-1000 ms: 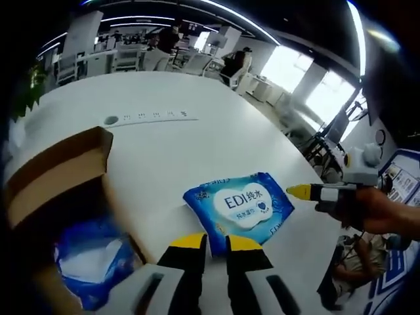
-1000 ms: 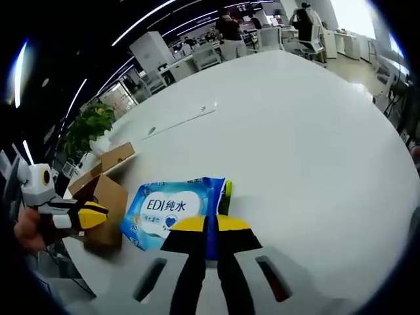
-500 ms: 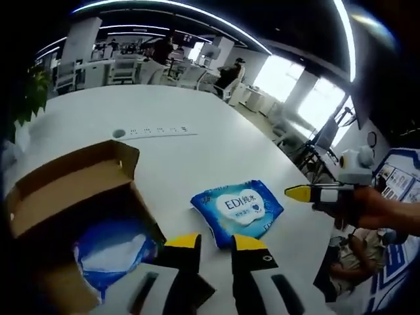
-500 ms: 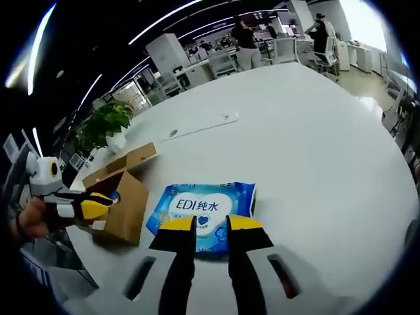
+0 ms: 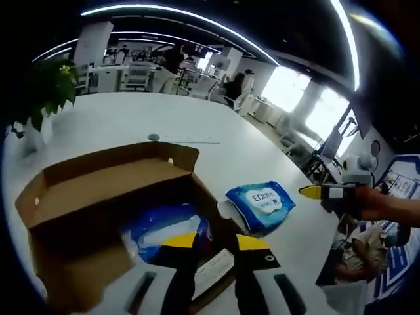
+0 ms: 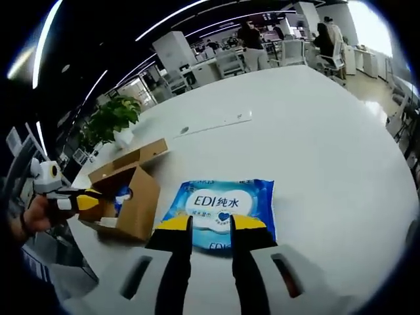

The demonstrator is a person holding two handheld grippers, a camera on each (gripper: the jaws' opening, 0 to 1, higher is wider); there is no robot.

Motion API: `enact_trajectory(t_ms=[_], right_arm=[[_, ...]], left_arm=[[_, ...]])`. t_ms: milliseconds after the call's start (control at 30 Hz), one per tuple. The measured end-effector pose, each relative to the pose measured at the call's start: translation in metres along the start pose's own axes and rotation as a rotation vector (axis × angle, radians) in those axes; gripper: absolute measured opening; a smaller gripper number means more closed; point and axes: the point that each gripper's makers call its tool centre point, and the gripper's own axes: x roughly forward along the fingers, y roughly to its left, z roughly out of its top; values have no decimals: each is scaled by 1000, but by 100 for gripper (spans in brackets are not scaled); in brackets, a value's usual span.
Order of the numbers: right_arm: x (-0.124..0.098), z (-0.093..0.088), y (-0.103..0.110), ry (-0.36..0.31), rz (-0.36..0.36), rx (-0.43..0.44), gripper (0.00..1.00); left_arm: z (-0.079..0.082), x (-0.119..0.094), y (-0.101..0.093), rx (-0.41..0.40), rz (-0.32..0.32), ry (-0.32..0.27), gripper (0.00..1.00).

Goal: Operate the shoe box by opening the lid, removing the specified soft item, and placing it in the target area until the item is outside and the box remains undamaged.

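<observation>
The wipes pack (image 6: 223,206) lay flat on the white table (image 6: 315,151), outside the open cardboard box (image 5: 98,197). My right fingers (image 6: 209,224) were spread above the pack, empty. My left fingers (image 5: 216,243) were spread over the box, empty.

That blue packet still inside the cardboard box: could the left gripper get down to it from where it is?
Probably yes. The box has its lid folded back, and the blue packet inside lies uncovered just beyond the left gripper, whose jaws stand apart. Nothing sits between them.
</observation>
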Motion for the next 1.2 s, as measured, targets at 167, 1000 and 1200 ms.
enact_trajectory(t_ms=[167,1000,1200], right_arm=[[9,0,13,14,12,-13,21],[60,2,140,76,207,-180,22],[68,0,159,90,234,-218,22]], left_arm=[[4,-15,17,-13,18,-25,22],[-19,-102,111,-106,164,-110,22],[-24,-109,116,-109,166,-116,22]])
